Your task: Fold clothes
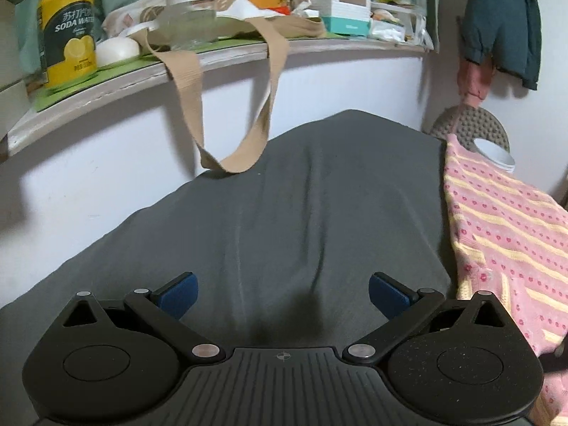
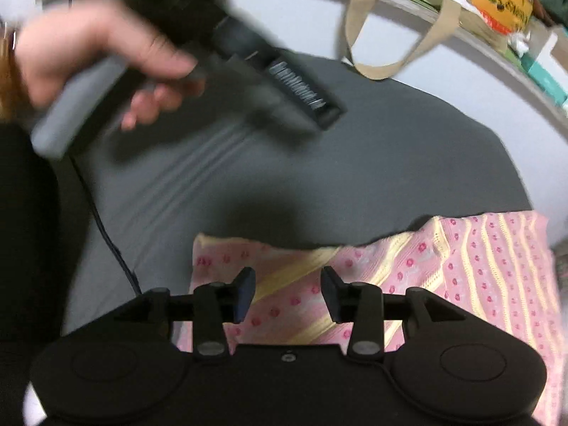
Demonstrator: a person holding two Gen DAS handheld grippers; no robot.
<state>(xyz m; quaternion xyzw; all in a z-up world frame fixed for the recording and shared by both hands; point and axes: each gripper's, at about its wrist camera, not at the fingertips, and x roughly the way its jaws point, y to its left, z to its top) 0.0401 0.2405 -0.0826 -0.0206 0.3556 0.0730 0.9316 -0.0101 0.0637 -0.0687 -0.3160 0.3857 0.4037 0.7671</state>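
A pink garment [image 1: 504,234] with yellow stripes and small red dots lies on a dark grey sheet [image 1: 284,206], along its right side in the left wrist view. My left gripper [image 1: 283,294] is wide open over bare sheet, left of the garment, nothing between its blue pads. In the right wrist view the garment [image 2: 443,269] lies partly folded under my right gripper [image 2: 287,294], which is open just above a corner of the cloth without holding it. A person's hand [image 2: 88,56] holds the other gripper device [image 2: 248,56] above the sheet, blurred.
A cluttered shelf [image 1: 106,85] runs along the wall with a yellow soda can [image 1: 67,32], a bottle [image 1: 191,3] and boxes. A tan tote strap [image 1: 234,106] hangs down to the sheet. Clothes [image 1: 500,25] hang at the right. A black cable [image 2: 106,238] trails along the sheet's left.
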